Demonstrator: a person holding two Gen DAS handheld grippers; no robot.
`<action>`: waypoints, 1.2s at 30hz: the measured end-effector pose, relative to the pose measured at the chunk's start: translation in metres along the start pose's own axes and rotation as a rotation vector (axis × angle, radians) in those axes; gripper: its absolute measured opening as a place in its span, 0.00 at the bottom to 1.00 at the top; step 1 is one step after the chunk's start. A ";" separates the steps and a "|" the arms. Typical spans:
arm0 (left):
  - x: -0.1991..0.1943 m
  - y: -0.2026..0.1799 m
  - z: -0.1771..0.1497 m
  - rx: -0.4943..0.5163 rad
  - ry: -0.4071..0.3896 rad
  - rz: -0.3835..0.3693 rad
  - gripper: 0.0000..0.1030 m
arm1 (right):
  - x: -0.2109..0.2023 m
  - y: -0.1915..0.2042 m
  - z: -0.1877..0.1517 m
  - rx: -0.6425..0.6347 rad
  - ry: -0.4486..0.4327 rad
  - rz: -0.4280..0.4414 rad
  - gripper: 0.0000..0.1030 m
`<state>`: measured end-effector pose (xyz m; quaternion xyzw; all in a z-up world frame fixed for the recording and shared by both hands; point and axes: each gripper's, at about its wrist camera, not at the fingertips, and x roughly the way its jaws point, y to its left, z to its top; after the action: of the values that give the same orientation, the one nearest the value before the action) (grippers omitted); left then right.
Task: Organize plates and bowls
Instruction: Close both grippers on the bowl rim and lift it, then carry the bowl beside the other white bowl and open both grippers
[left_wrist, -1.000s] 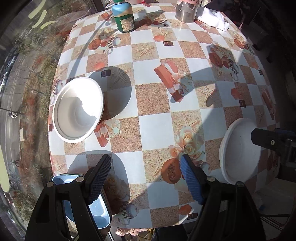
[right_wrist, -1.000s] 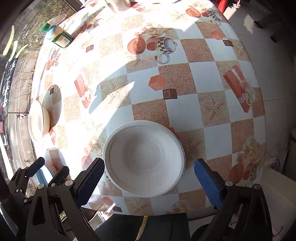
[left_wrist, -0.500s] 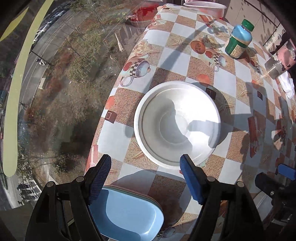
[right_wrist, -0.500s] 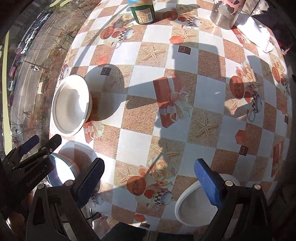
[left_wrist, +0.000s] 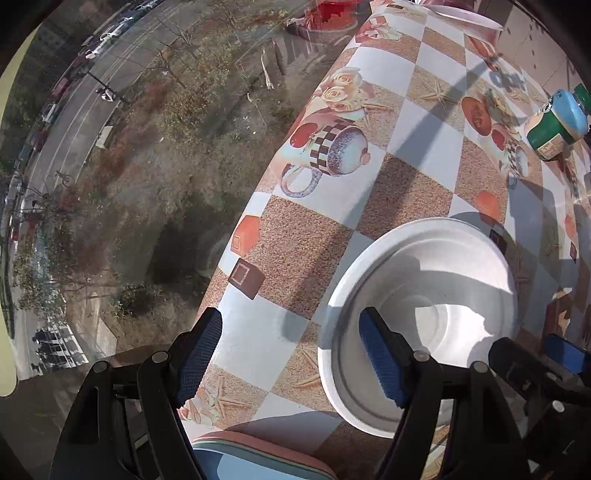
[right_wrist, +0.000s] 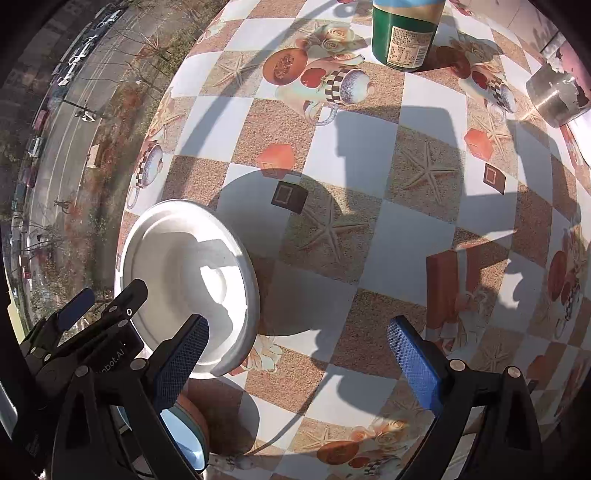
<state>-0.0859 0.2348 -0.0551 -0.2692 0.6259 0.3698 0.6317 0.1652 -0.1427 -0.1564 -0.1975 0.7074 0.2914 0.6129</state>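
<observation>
A: Left wrist view, item one: left gripper, blue-padded jaws apart, nothing between them. Round white foam bowl sits on the checked table; its near rim lies just inside the right-hand pad.

B: Advice: straddle that rim squarely before closing.

A: Right wrist view, item two: right gripper, jaws apart, empty. Bowl off its left pad; blue plate below.

B: Probably leave this one clear.

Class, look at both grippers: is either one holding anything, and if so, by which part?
Nothing is held. The left gripper stands open above the near rim of the white bowl, not gripping it. The right gripper is open over bare tablecloth.
</observation>
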 end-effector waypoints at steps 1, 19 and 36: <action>0.002 -0.001 0.000 -0.002 0.005 -0.003 0.77 | 0.005 0.001 0.002 0.006 0.005 0.004 0.95; 0.009 -0.047 -0.030 0.131 0.084 -0.118 0.28 | 0.039 0.008 -0.002 0.050 0.099 0.176 0.23; -0.031 -0.114 -0.128 0.344 0.052 -0.121 0.27 | 0.022 -0.058 -0.082 0.140 0.142 0.136 0.22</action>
<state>-0.0678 0.0620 -0.0478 -0.2039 0.6785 0.2118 0.6733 0.1363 -0.2382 -0.1809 -0.1257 0.7794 0.2676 0.5524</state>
